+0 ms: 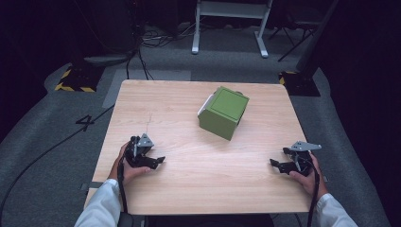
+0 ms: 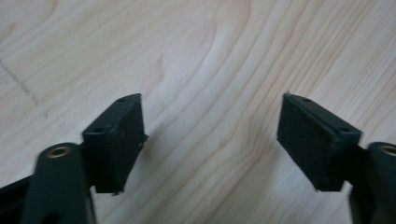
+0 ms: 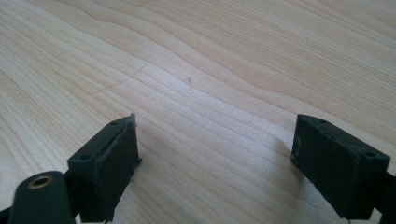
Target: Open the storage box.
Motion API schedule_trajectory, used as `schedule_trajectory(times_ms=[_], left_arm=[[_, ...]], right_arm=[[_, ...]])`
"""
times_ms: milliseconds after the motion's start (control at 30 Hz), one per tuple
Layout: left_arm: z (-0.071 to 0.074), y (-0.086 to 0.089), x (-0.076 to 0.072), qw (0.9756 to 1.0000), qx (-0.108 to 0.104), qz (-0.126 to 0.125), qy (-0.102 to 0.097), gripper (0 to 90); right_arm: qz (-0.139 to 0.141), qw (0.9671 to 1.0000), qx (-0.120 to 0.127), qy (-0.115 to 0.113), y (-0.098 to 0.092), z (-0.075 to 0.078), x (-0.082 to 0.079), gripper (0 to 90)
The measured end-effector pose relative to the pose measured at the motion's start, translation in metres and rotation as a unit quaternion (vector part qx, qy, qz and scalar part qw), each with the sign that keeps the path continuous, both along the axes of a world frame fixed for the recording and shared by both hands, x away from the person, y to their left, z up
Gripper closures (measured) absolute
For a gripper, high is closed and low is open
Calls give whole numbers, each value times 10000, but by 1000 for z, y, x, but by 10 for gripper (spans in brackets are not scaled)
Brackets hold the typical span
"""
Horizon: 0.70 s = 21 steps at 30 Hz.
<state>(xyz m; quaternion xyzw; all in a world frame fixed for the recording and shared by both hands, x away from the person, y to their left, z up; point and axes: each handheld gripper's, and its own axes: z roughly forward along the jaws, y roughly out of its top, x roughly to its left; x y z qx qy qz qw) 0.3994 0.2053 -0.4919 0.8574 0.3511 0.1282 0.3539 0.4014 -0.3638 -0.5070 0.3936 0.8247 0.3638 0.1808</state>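
A green box [image 1: 223,112] with a white side stands tilted on the far middle of the wooden table [image 1: 198,189]. My left gripper [image 1: 158,161] rests low over the table's near left, well short of the box. In the left gripper view its jaws [image 2: 212,135] stand apart, with bare wood between them. My right gripper [image 1: 275,164] sits at the near right, pointing inward. Its jaws [image 3: 215,154] are likewise apart over bare wood. Both are open and hold nothing.
The table edges lie close behind both hands. Beyond the table, on the grey floor, are cables [image 1: 142,56], a white frame's legs [image 1: 229,28], and yellow-black striped stand bases at far left [image 1: 75,80] and far right [image 1: 295,78].
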Motion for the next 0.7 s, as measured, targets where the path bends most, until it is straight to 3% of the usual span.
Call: schedule_trajectory(times_ms=[133, 200, 700], left_arm=[[13, -12, 10, 9995, -268, -93, -134, 234], [20, -25, 19, 9989, -291, -283, -234, 219], [40, -81, 58, 9953, -500, -716, -420, 185]], right_arm=[[-2, 10000, -1, 0, 0, 0, 0, 148], [-3, 10000, 0, 0, 0, 0, 0, 148], [-3, 10000, -1, 1, 0, 0, 0, 148]])
